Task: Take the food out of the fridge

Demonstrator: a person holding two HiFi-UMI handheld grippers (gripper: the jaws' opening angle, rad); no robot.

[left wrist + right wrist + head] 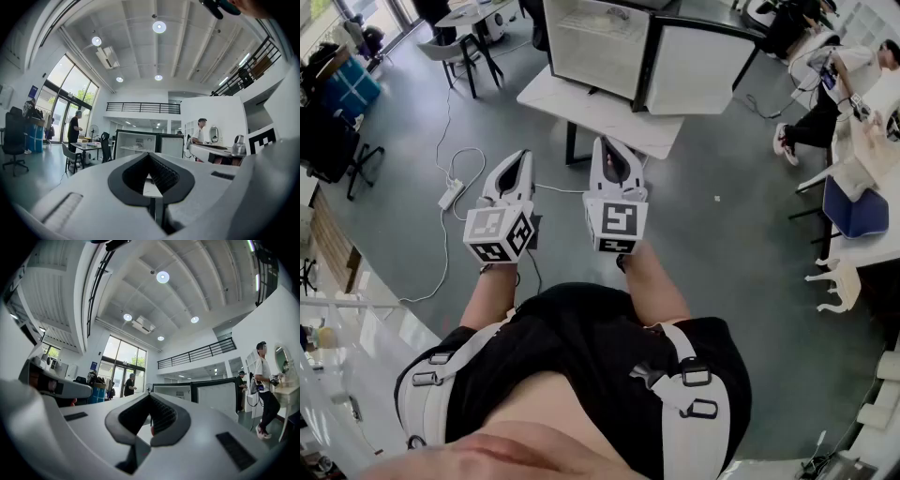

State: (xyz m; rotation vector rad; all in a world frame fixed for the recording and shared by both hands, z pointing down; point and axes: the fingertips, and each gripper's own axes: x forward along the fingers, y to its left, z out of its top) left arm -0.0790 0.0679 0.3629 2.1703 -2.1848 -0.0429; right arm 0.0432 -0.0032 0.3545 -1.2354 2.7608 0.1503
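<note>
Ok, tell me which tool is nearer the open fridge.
Right. The right tool points at the fridge, its tip at the front edge of the table in the head view. The left tool is off to the left, short of the table.

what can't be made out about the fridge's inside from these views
- Head view: fridge top cut off by the picture edge; inside too pale to show food.
- Left gripper view: fridge too far and small to tell contents.
- Right gripper view: right gripper covers the fridge's lower part.

Grey floor (722, 244), white table (581, 112); tall windows (75, 89), round ceiling lights (159, 26)
</note>
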